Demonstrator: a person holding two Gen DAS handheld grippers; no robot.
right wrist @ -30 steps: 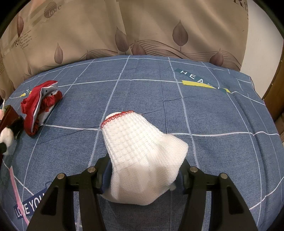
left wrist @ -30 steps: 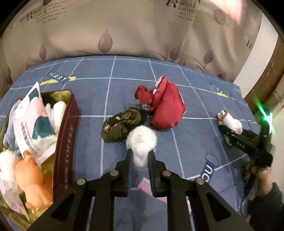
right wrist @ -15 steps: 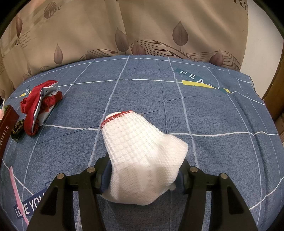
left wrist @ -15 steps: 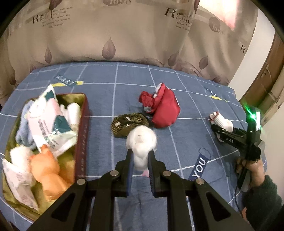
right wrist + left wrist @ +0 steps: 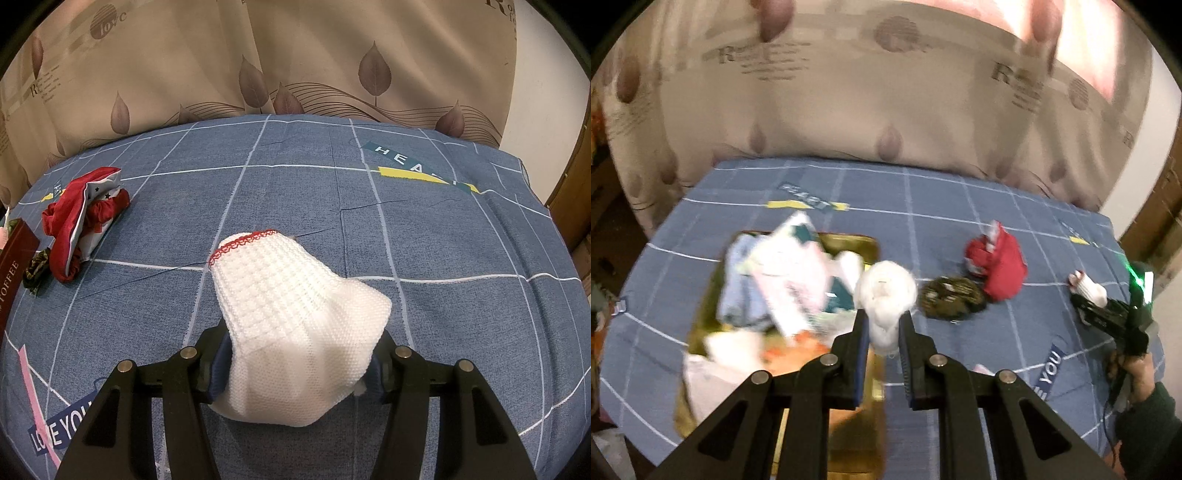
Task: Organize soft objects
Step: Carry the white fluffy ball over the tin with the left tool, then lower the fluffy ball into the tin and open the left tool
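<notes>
My left gripper (image 5: 883,325) is shut on a fluffy white ball (image 5: 885,295), held in the air over the right edge of the gold tin box (image 5: 849,242). The box holds several soft things: white packets, a blue cloth, an orange plush. A red cloth (image 5: 999,267) and a dark green scrunchie (image 5: 951,297) lie on the blue bedsheet to the right of the box. My right gripper (image 5: 297,363) is shut on a white knitted sock with red trim (image 5: 291,314), low over the sheet. The right gripper (image 5: 1104,314) also shows far right in the left wrist view.
A beige leaf-print curtain (image 5: 295,62) hangs behind the bed. The red cloth (image 5: 81,206), the green scrunchie (image 5: 35,267) and the box's dark red side (image 5: 14,254) sit at the left edge of the right wrist view. A person's hand and dark sleeve (image 5: 1141,398) hold the right gripper.
My left gripper has lifted and carried the white ball leftwards, from beside the scrunchie to over the box's edge. The right gripper and its sock have not moved.
</notes>
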